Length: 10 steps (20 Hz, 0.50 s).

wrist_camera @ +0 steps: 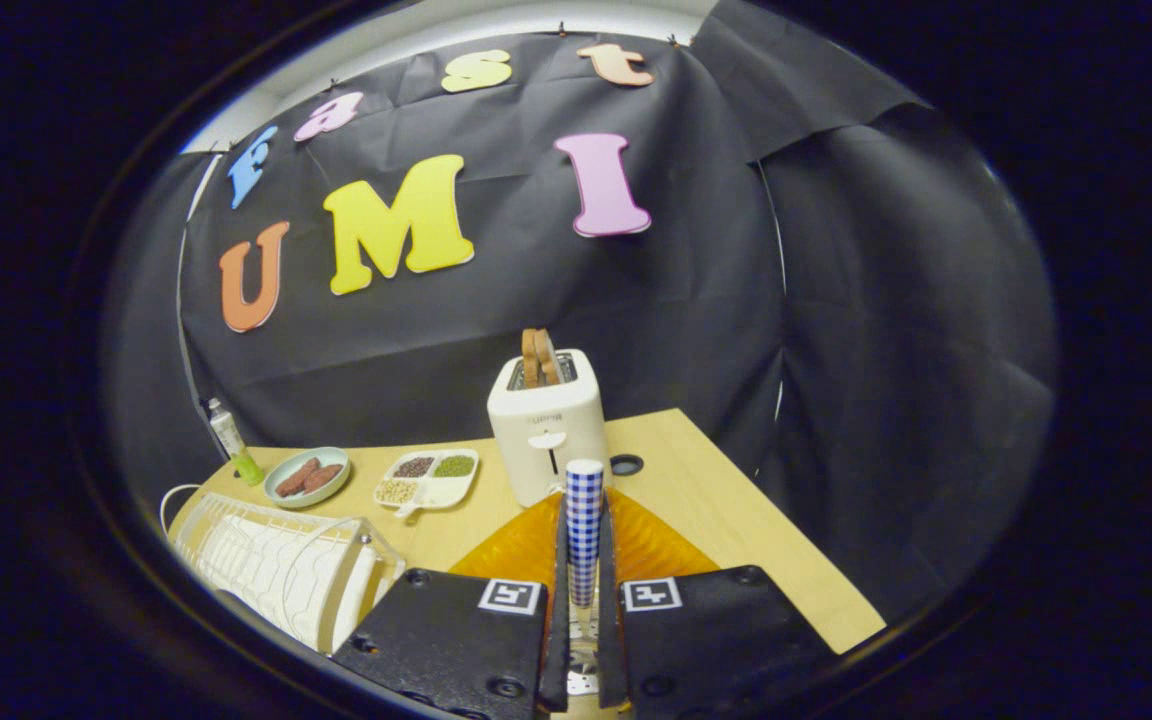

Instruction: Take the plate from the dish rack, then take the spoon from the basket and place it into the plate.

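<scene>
My fingers (pixel 584 600) clamp the blue-checked-handled spoon (pixel 584 520) upright over the amber ribbed glass plate (pixel 636 545) on the counter (pixel 736 500). White toaster (pixel 548 425) at 12 o'clock; tilted release could bounce the spoon out.

one toaster (pixel 546 425), two plates (pixel 307 476) (one amber (pixel 526 550)), one divided tray (pixel 428 478), one spoon (pixel 584 520)

Small print on the toaster (pixel 547 425) front is unreadable
</scene>
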Tool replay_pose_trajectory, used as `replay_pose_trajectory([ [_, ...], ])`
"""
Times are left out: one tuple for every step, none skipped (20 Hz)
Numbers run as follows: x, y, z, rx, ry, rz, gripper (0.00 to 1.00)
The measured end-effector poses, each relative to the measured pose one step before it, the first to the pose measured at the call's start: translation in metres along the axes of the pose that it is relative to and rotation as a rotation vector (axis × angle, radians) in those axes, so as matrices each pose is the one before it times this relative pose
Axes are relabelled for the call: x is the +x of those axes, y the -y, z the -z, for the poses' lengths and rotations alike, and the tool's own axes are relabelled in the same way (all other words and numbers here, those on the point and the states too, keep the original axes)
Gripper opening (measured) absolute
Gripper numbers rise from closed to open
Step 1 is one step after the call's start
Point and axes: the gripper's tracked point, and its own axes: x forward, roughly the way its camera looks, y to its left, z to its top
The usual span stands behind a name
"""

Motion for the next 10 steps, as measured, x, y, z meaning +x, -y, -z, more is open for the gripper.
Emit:
replay_pose_trajectory([
  [-0.00922,-0.00444,-0.00995,-0.01287,0.01753,-0.00477,0.17],
  [-0.01279,-0.00379,-0.01301,-0.00105,0.02823,-0.00226,0.17],
  [-0.01118,-0.00427,-0.01362,0.00549,0.02750,-0.00651,0.17],
  [-0.00907,-0.00443,-0.00992,0.00094,0.02129,-0.00263,0.17],
  [-0.00865,-0.00409,-0.00583,-0.00686,0.00640,-0.00470,0.17],
  [-0.01050,-0.00469,-0.00656,-0.00200,0.00497,-0.00223,0.17],
  [-0.01110,-0.00605,-0.00683,-0.00222,0.00447,-0.01103,0.17],
  [-0.01316,-0.00453,-0.00702,0.00201,0.00759,0.00070,0.17],
  [-0.01267,-0.00350,-0.00687,0.00638,0.01114,-0.00574,0.17],
  [-0.01237,-0.00548,-0.00596,0.00222,0.00743,-0.00297,0.17],
])
